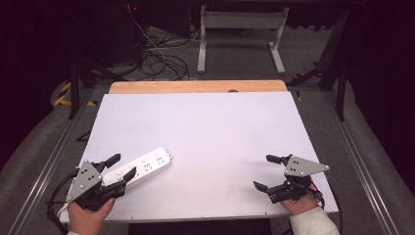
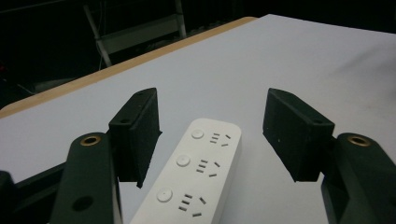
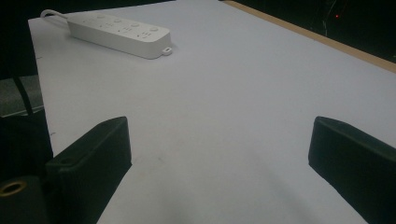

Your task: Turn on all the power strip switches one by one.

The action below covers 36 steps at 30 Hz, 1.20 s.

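A white power strip [image 1: 144, 168] with three sockets and round buttons lies slanted on the white table [image 1: 210, 122] at the front left. My left gripper [image 1: 125, 165] straddles its near end, one jaw on each side. In the left gripper view the power strip [image 2: 196, 182] runs up between the black pads [image 2: 137, 135], with a gap on both sides, so my left gripper [image 2: 212, 135] is open. My right gripper [image 1: 262, 171] stands open over bare table at the front right, nothing between its jaws. From the right gripper [image 3: 219, 154] the strip [image 3: 119, 32] lies far off at the upper left.
A wooden strip [image 1: 195, 86] borders the table's far edge. Beyond it, on the floor, lie tangled cables [image 1: 156, 54] and the legs of a white metal frame [image 1: 240, 29]. The strip's white cable [image 3: 49, 13] curls off its far end.
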Motion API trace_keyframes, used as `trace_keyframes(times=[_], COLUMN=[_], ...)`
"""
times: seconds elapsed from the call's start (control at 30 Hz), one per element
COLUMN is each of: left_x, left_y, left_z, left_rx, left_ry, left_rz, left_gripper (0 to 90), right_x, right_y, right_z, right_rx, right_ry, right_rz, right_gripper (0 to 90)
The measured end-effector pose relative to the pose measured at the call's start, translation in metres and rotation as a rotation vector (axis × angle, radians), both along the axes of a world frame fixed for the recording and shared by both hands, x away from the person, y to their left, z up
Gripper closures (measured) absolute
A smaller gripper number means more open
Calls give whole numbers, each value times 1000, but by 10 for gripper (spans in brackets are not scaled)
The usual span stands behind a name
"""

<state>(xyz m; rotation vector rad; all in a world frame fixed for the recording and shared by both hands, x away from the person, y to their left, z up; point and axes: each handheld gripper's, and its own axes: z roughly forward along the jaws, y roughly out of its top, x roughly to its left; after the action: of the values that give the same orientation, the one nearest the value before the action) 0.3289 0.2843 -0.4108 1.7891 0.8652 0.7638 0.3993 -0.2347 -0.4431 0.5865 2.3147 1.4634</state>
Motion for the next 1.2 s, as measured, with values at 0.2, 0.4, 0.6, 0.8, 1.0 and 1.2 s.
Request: trace_keyframes(times=[0.2, 0.4, 0.6, 0.8, 1.0, 1.2], left_x=[5, 7, 9, 14, 24, 32], left_y=[8, 14, 19, 20, 25, 25], left_z=[7, 12, 14, 16, 19, 20], left_rx=[-37, -45, -19, -4, 21, 45], left_ry=[47, 74, 78, 158, 230, 256], left_rz=[12, 16, 52, 1, 7, 93], left_gripper=[350, 356, 388, 514, 638, 778], right_x=[1, 1, 1, 2, 2, 3], right_y=[1, 1, 2, 3, 3, 4], right_z=[-1, -1, -1, -2, -3, -3], right_rx=[-5, -6, -8, -13, -14, -16], right_ry=[9, 11, 16, 23, 25, 32], right_rz=[3, 10, 15, 22, 25, 33], right_gripper=[62, 63, 65, 65, 65, 65])
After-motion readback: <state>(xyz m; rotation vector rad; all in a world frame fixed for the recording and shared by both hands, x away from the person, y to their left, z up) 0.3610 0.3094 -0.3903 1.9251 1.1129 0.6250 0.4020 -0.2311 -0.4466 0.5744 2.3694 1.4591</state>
